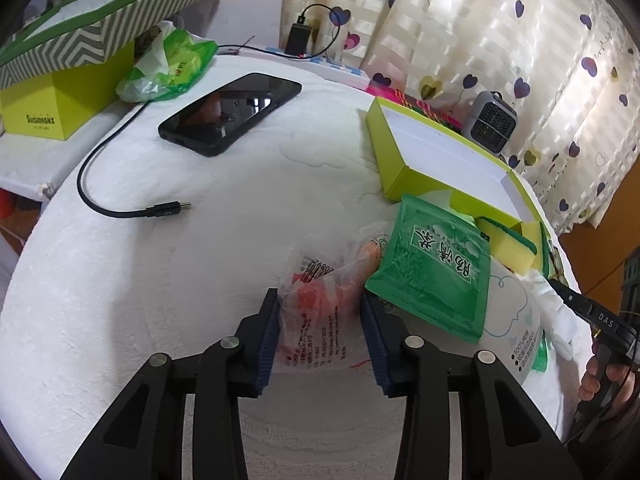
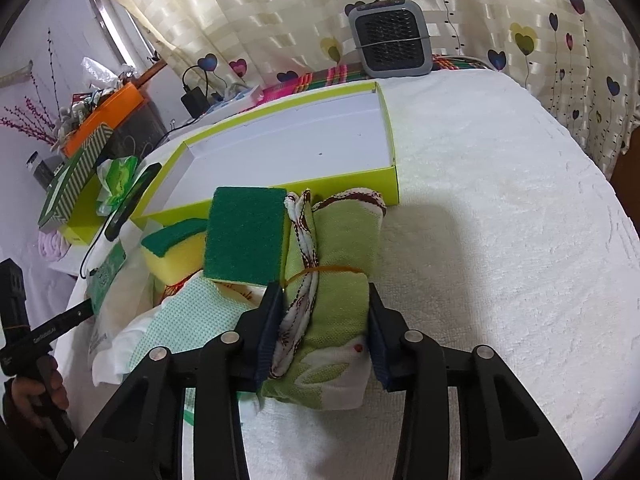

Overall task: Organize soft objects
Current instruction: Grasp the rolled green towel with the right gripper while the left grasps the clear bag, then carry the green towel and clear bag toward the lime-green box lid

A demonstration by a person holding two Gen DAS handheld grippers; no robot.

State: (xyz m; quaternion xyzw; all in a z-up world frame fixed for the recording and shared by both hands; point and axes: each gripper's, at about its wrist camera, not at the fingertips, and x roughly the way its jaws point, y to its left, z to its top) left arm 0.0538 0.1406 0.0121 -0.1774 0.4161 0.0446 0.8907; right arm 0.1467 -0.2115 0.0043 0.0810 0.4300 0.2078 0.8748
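Observation:
On the white towel-covered table, my left gripper (image 1: pixel 319 295) is shut on a clear plastic bag (image 1: pixel 316 320) with red contents and printed text; both blue pads press its sides. A green tea packet (image 1: pixel 436 272) lies just right of it, partly over a white tissue pack (image 1: pixel 516 320). My right gripper (image 2: pixel 324 287) is shut on a folded green cloth (image 2: pixel 340 240) bound by a rubber band, with a white and brown cord along its left side. A green-topped sponge (image 2: pixel 248 232) leans beside the cloth, and a second sponge (image 2: pixel 176 248) is further left. The open lime box (image 2: pixel 288 140) stands behind them.
A black phone (image 1: pixel 232 112) and a loose black cable (image 1: pixel 120 208) lie on the left part of the table. A striped-lid lime box (image 1: pixel 60 92) and a green bag (image 1: pixel 172 64) sit at the far left. A small grey fan heater (image 2: pixel 390 40) stands by the curtain.

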